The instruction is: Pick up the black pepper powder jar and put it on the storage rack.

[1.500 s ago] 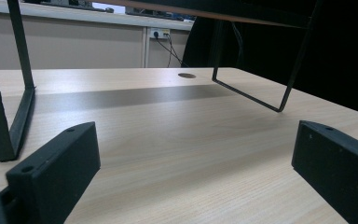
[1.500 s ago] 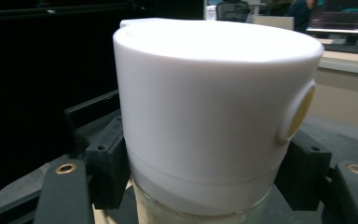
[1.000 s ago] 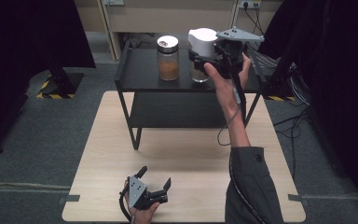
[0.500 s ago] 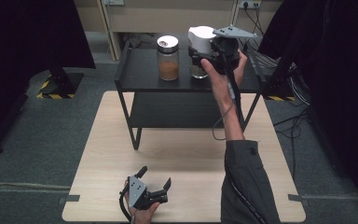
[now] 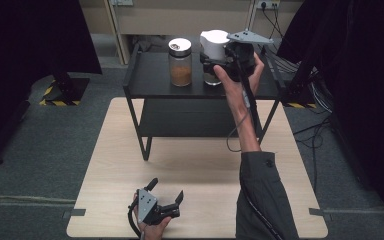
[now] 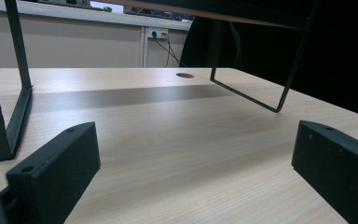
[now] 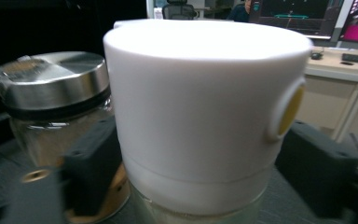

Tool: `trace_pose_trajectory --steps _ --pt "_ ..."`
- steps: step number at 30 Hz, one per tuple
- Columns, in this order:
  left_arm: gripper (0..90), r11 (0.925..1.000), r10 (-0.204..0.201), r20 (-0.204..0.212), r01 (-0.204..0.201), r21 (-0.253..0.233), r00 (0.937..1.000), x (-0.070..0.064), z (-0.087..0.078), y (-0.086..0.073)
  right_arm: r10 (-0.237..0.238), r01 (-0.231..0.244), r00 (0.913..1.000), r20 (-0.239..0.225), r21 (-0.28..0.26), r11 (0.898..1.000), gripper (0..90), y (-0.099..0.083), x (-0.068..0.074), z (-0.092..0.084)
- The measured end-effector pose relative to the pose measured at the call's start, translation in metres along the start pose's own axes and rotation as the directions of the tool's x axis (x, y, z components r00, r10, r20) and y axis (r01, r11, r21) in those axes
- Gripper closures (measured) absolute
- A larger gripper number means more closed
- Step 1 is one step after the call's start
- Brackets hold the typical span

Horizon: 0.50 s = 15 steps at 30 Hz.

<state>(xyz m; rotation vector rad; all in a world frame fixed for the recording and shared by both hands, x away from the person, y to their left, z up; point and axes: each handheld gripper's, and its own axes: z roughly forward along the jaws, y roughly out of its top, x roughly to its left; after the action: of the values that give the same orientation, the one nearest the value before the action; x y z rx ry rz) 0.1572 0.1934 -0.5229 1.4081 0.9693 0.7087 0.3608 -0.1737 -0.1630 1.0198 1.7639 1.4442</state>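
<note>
Right gripper view: white-lidded jar (image 7: 205, 121) stands on the shelf (image 5: 150, 70), our right gripper (image 5: 215, 62) jaws straddling it, apparently released (glass, likely slippery, fragile). We'd grip below the lid. Left gripper (image 5: 167, 200) rests spread, empty.

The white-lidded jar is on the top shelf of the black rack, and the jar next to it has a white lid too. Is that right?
Not quite. The neighbouring jar has a shiny metal lid, not white, as the right gripper view shows. The white-lidded jar does stand on the top shelf of the black rack.

Grey carpet floor (image 5: 40, 150); beige wall cabinet (image 5: 180, 15); black curtains (image 5: 25, 45); wall socket (image 6: 156, 32).
</note>
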Motion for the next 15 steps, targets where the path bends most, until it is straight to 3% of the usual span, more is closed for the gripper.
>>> trace_pose_trajectory --steps 6,10,15 --pt "0.1 1.0 0.0 -0.002 0.0 -0.003 1.0 -0.001 0.0 -0.001 0.004 -0.007 0.9992 -0.041 -0.074 0.997 0.7 -0.015 -0.008 -0.01" --pt "0.2 1.0 0.002 -0.003 -0.002 -0.002 1.0 -0.001 0.0 0.0 -0.007 0.0 0.9981 -0.062 -0.105 0.994 0.6 -0.023 -0.01 -0.018" --pt "0.2 1.0 0.001 -0.003 -0.001 -0.001 1.0 -0.001 0.0 0.0 0.019 -0.028 0.9973 -0.071 -0.137 0.99 0.4 -0.033 -0.012 -0.031"
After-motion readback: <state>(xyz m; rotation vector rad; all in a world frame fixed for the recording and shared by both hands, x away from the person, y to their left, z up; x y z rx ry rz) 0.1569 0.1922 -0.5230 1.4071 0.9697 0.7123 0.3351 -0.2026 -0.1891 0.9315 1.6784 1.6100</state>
